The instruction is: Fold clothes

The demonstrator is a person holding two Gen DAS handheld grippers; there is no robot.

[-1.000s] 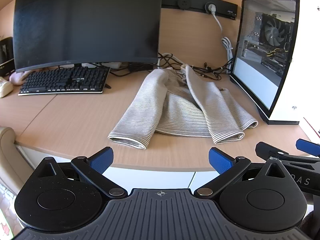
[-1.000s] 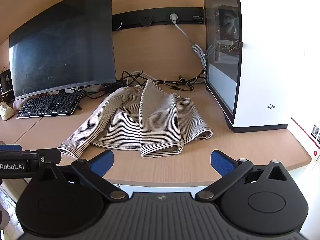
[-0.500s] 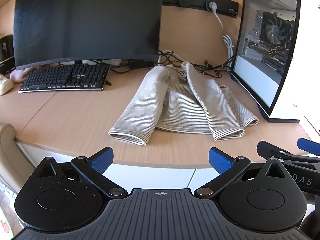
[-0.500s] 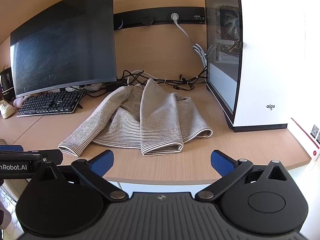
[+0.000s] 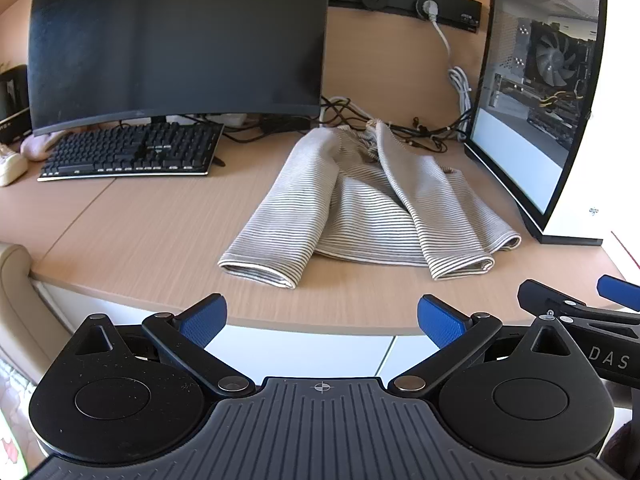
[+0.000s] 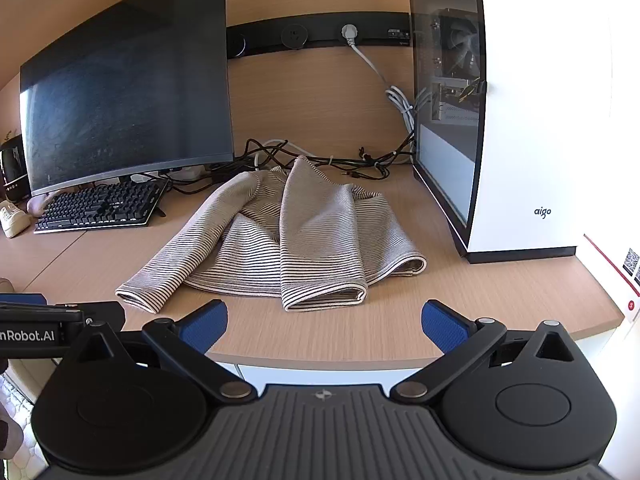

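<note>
A grey striped sweater (image 5: 360,208) lies on the wooden desk (image 5: 140,232), both sleeves folded in over the body with cuffs toward the front edge. It also shows in the right wrist view (image 6: 296,240). My left gripper (image 5: 322,316) is open and empty, held in front of the desk edge, short of the left cuff. My right gripper (image 6: 324,322) is open and empty, just in front of the desk edge near the right cuff. The right gripper shows at the right of the left wrist view (image 5: 580,304).
A curved monitor (image 5: 176,40) and black keyboard (image 5: 132,152) stand at the left. A white PC case (image 5: 560,112) with a glass side stands at the right. Tangled cables (image 5: 400,124) lie behind the sweater. A beige chair arm (image 5: 16,304) is at lower left.
Both grippers have drawn back and dropped slightly, so the desk edge sits a little higher in view. The sweater has not moved. Both stay open.
</note>
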